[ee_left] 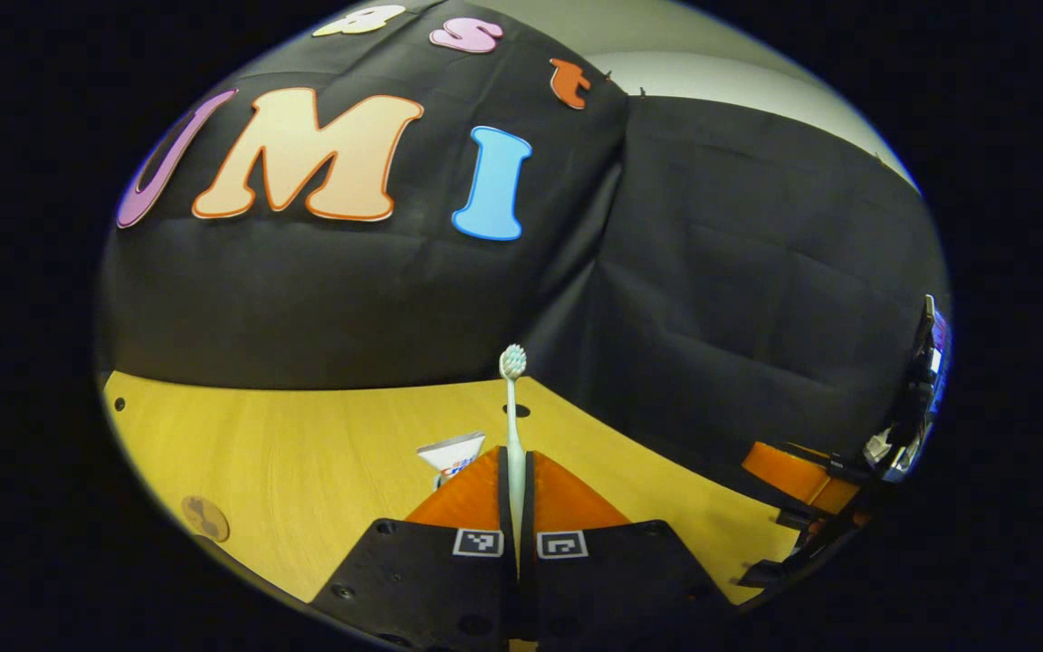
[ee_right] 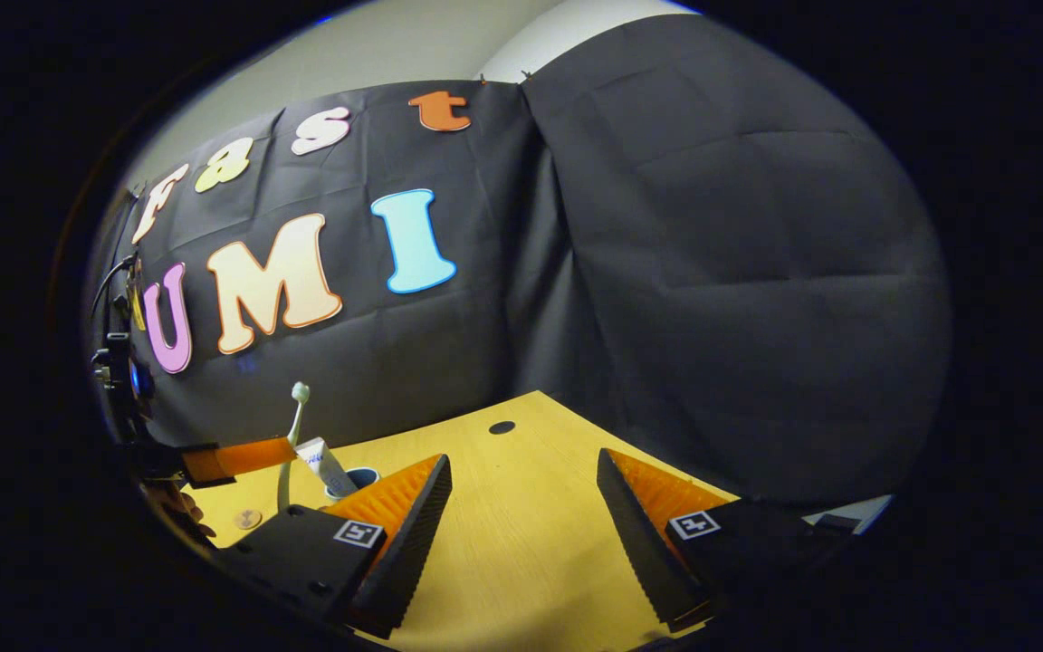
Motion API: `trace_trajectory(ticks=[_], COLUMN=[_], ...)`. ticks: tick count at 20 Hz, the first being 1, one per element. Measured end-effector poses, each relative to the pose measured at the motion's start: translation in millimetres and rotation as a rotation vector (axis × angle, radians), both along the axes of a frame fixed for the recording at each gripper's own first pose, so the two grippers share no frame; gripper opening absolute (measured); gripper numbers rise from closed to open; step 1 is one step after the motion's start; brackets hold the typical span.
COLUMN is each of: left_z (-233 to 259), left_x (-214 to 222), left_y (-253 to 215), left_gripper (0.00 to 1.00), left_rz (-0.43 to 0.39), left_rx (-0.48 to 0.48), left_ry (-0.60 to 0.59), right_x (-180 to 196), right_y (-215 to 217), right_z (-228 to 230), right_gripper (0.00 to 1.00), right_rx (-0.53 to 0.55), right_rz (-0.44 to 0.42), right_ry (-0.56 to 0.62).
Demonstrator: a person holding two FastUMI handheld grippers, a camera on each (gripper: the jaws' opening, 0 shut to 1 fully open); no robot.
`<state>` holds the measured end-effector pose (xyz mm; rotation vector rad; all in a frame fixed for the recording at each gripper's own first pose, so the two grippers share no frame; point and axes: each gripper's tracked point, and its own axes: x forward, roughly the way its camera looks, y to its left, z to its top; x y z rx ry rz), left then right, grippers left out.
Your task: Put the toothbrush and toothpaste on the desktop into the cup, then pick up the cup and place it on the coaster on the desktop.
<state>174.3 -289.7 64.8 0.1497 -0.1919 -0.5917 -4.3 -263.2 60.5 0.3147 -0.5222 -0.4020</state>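
Both fingers of the left gripper (ee_left: 518, 489) press on the handle of the toothbrush (ee_left: 512, 398), which stands upright with its bristled head raised above the desktop (ee_left: 304, 453). Toothpaste (ee_left: 454, 452) shows just beyond the left finger. From the right gripper view, the right gripper (ee_right: 521, 507) stands with jaws wide apart and nothing between them, over the desktop. Toothpaste leans in the cup (ee_right: 354, 479), toothbrush just beside it. Coaster (ee_right: 247, 519) lies near the cup.
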Motion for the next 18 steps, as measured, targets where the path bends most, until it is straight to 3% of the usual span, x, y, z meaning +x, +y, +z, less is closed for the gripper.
trace_trajectory(ticks=[3,8,10,18], left_z=[3,25,36,41], left_x=[5,19,22,50], left_y=[-17,-33,-37,-35], left_gripper=[0.0,0.0,0.0,0.0], left_rz=[-0.048,-0.073,-0.074,-0.047], left_rx=[0.013,-0.014,-0.022,-0.021], left_ry=[-0.043,-0.153,-0.201,-0.284], right_x=[-15,-34,-37,-48], right_y=[5,6,5,28], right_z=[-14,-50,-64,-74], right_gripper=[0.94,0.98,0.94,0.98], right_rx=[0.012,0.058,0.071,0.139], right_rz=[-0.047,-0.091,-0.111,-0.071], right_ry=[-0.002,0.011,0.016,-0.038])
